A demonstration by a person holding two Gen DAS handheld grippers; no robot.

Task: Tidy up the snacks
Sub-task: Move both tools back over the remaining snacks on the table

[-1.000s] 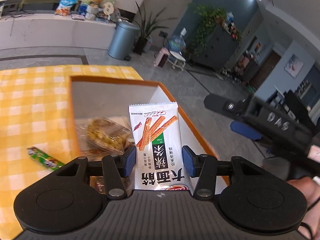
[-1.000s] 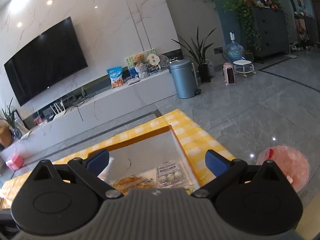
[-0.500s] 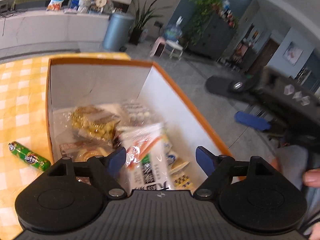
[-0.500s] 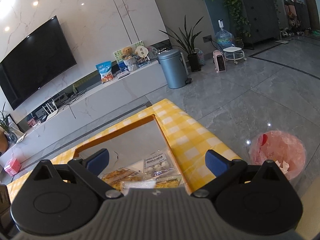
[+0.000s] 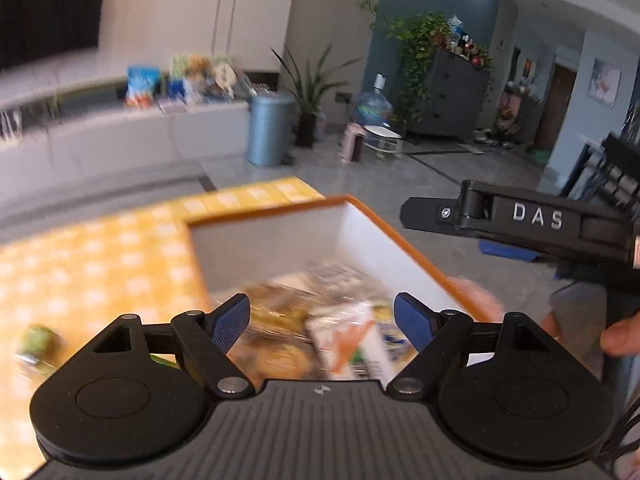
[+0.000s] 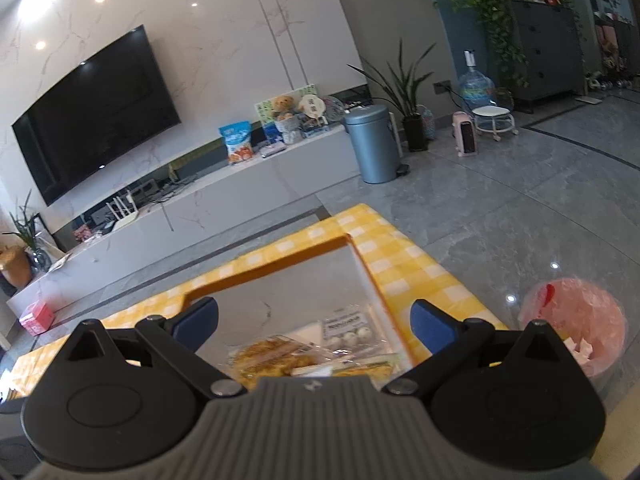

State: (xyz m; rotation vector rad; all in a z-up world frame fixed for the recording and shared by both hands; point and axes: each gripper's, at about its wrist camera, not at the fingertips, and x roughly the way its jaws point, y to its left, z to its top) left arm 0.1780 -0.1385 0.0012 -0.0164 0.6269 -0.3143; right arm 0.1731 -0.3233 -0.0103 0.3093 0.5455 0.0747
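Observation:
My left gripper [image 5: 322, 312] hovers over the near end of an orange-rimmed white box [image 5: 400, 236] on the yellow checked table. Its jaws are opening and nothing is pressed between them. Below them, a white packet of orange snack sticks [image 5: 348, 340] lies in the box on other blurred packets. A green wrapped snack [image 5: 40, 344] lies on the cloth left of the box. My right gripper [image 6: 314, 312] stands open and empty above the same box [image 6: 264, 268], where an egg packet [image 6: 348, 328] and a fried-snack packet [image 6: 272, 356] show. Its black finger [image 5: 428, 212] shows at the right of the left wrist view.
The yellow tablecloth [image 5: 100, 260] spreads left of the box. A pink bin [image 6: 572, 324] stands on the floor right of the table. A grey-blue trash can [image 6: 372, 144] and a TV bench stand far behind. A person's hand [image 5: 620, 336] is at the right edge.
The left gripper opened and let go of the white snack-stick packet, which now lies in the box. That gripper then lifted and tilted up. The right gripper stayed put, open.

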